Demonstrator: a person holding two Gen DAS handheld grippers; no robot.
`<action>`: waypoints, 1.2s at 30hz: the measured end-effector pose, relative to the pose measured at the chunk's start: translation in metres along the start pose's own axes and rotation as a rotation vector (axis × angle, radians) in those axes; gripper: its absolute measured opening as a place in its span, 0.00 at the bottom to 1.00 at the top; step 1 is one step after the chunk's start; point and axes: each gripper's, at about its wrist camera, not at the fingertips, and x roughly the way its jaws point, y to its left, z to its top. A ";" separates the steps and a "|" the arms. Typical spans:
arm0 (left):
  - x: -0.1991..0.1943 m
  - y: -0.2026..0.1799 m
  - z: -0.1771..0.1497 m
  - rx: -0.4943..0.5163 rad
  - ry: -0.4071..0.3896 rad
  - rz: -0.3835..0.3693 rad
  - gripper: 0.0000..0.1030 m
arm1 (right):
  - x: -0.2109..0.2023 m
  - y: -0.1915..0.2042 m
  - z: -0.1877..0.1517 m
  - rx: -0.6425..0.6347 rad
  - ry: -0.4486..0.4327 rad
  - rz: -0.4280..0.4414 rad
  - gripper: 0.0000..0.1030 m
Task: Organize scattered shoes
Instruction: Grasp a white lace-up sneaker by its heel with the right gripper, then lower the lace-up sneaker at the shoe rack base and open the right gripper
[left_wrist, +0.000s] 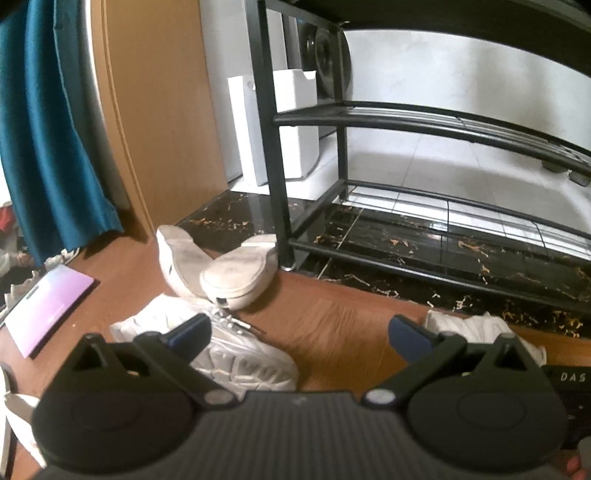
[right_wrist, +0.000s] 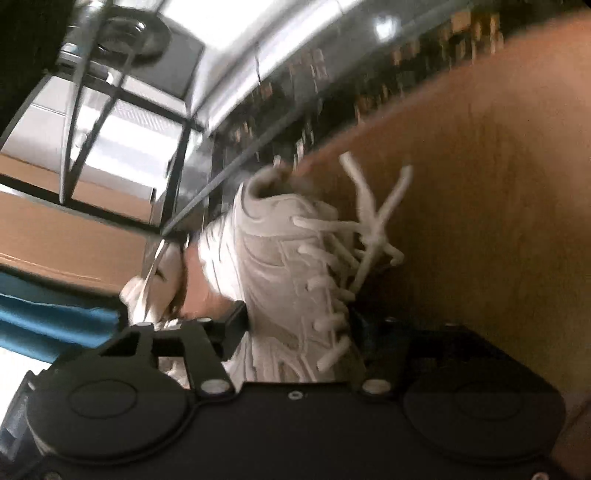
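Note:
In the left wrist view my left gripper is open and empty above the wooden floor. A white lace-up sneaker lies just under its left finger. Two white slip-on shoes lie soles up beyond it, beside the leg of the black shoe rack. Another white sneaker shows behind the right finger. In the right wrist view my right gripper is shut on a white lace-up sneaker, tilted, with its laces hanging loose; the view is blurred.
A pink-white flat box lies on the floor at left, under a blue curtain. A white bin stands behind the rack. The rack's lower shelves are bare in view. Black marble floor lies under the rack.

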 end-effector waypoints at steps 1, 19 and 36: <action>-0.001 0.000 0.000 -0.002 -0.002 0.000 0.99 | -0.009 0.007 -0.001 -0.035 -0.049 -0.046 0.56; 0.006 0.001 0.001 0.008 0.035 0.005 0.99 | -0.018 0.058 -0.013 -0.412 -0.078 -0.309 0.92; 0.013 0.000 -0.001 0.020 0.066 0.006 0.99 | 0.028 0.049 -0.030 -0.648 0.050 -0.379 0.80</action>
